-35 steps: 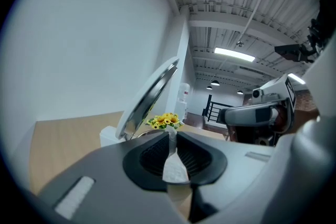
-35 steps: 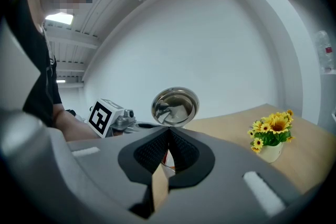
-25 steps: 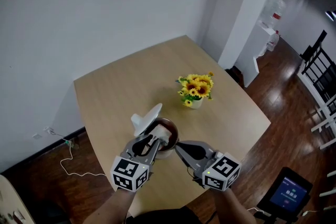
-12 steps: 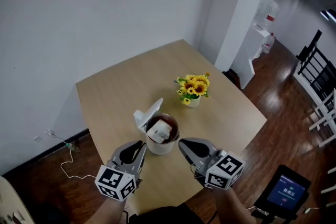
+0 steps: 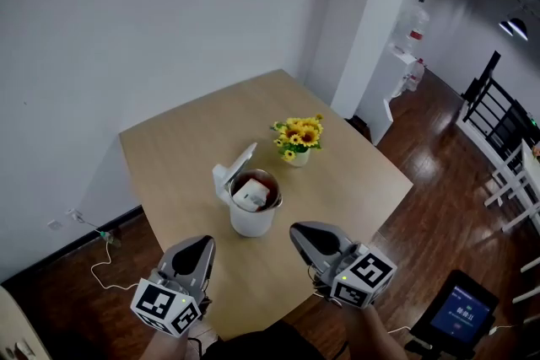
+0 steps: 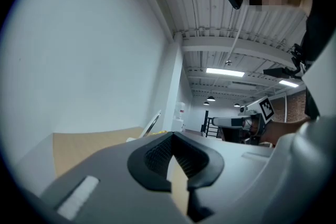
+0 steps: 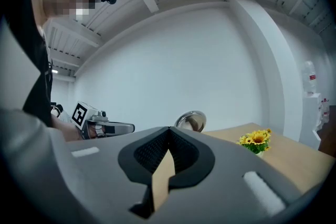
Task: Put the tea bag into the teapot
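A white teapot point(image 5: 251, 213) stands on the wooden table point(image 5: 186, 139) with its lid point(image 5: 237, 170) tipped open to the rear left. A pale tea bag point(image 5: 252, 196) lies inside, on dark liquid. My left gripper point(image 5: 202, 242) hovers near the table's front edge, left of the pot and well clear of it, jaws together and empty. My right gripper point(image 5: 297, 229) sits to the pot's front right, also shut and empty. In the right gripper view the lid point(image 7: 191, 120) shows above the closed jaws. The left gripper view shows only the lid's edge point(image 6: 153, 123).
A small pot of yellow sunflowers point(image 5: 295, 136) stands behind the teapot to the right, and the sunflowers point(image 7: 255, 139) also show in the right gripper view. The table ends just before my grippers. Wooden floor, a cable point(image 5: 105, 253) and a white pillar point(image 5: 363, 13) surround it.
My left gripper has pulled back from the teapot's rim toward me, leaving the tea bag inside. The right gripper stayed about where it was, and the teapot now stands farther from both.
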Motion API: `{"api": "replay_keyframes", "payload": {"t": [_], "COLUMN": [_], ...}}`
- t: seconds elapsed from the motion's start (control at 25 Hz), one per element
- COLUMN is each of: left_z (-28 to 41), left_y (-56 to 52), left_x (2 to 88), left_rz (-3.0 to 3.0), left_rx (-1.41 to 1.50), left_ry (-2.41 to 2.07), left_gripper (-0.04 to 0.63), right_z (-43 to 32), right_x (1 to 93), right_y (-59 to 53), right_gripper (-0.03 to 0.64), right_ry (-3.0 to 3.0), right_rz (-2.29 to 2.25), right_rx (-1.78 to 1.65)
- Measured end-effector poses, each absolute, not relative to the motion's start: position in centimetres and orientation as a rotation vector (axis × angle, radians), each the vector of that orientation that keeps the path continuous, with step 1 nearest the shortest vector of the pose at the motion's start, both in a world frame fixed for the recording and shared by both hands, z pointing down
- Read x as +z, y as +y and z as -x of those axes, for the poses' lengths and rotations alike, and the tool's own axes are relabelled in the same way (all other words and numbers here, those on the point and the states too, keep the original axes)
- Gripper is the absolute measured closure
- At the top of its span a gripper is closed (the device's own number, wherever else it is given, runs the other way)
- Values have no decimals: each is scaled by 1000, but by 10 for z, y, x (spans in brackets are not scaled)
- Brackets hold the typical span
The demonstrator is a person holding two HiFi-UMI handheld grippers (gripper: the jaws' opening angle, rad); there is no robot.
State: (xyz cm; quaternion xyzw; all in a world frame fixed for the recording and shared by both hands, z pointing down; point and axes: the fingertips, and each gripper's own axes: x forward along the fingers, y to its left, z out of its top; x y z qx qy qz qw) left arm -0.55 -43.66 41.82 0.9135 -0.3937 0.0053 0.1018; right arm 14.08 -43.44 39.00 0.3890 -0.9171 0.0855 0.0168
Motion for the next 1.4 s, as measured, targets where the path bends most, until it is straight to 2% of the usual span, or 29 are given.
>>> {"api": "replay_keyframes", "payload": {"t": [0.48, 1.4], "left_z": [-5, -9], "left_y": [-397, -388], "left_x": [412, 406], "left_rz": [-2760, -2779], "left_rx": [22, 34], "left_ry": [-1075, -1051], "left_gripper": [591, 591], "right_z": [-144, -151], "right_x": [385, 377], "right_y": [-395, -384], "right_gripper": [615, 615], "right_ry": [-2827, -2821], "right_rz": [-1248, -1276], "right_rx": [216, 191]}}
